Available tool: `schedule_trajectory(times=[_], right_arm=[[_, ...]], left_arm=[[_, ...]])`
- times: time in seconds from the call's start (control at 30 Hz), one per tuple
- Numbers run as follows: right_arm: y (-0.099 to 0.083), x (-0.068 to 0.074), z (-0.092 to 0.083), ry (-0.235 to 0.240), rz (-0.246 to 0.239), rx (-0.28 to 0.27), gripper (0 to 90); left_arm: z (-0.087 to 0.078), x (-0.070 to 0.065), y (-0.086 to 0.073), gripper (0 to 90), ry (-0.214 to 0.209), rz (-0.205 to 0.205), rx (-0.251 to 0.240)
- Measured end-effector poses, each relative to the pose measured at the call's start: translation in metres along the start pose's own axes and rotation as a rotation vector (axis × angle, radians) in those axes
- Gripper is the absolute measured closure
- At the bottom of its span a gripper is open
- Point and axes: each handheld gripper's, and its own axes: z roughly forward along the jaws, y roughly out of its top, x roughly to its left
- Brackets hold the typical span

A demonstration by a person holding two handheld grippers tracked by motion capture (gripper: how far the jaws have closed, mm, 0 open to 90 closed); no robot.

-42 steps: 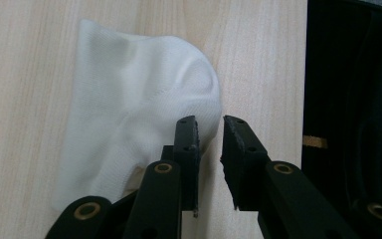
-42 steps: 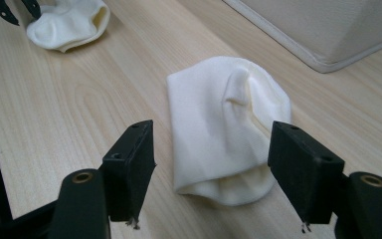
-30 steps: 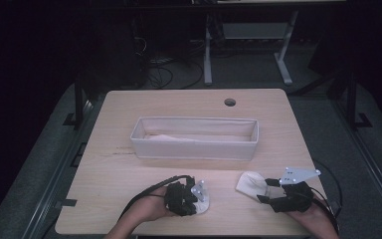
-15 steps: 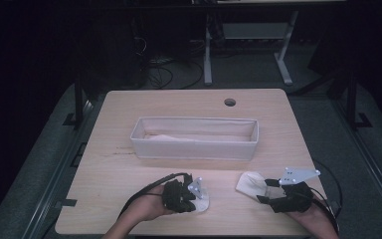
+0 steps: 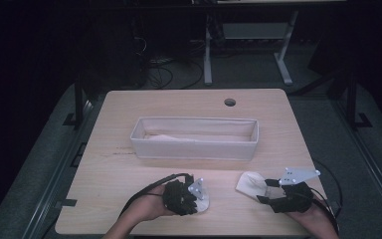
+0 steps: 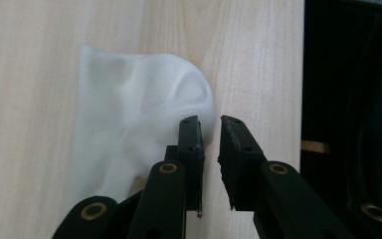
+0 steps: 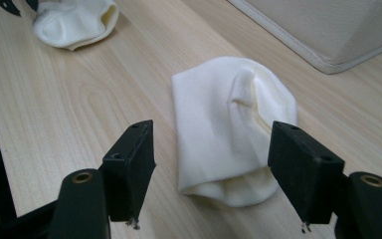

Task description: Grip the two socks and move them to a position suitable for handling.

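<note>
Little is changing across the second: both hands are keeping their places at the near edge of the pale wooden surface [image 5: 129, 124], while the left tool's jaws have just been opening slightly, with nothing caught between them. Beyond the hands, a long fabric bin [image 5: 195, 138] is sitting across the middle, something pale lying inside. Nearer, the right sock [image 7: 231, 124] is lying flat between the wide-open jaws of the right tool [image 7: 224, 169], untouched. The left sock [image 6: 139, 114] is lying beside the left tool [image 6: 211, 139], whose jaws are standing narrowly apart at its edge. Judging by this, the grasping step is in hand; next, each tool probably needs to close on its sock before lifting toward the bin.
</note>
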Motion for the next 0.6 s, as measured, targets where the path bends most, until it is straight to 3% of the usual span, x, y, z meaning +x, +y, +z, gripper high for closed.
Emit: schedule_trajectory(times=[0.1, 0.6], right_arm=[[-0.0007, -0.0005, 0.0004, 0.006, 0.004, 0.0, 34.3], [-0.0001, 0.0009, 0.0008, 0.009, -0.001, 0.001, 34.3]], left_arm=[[0.0096, 0.0017, 0.0011, 77.5, -0.016, -0.006, 0.025], [0.0136, -0.0024, 0.0001, 89.4, 0.058, 0.007, 0.018]])
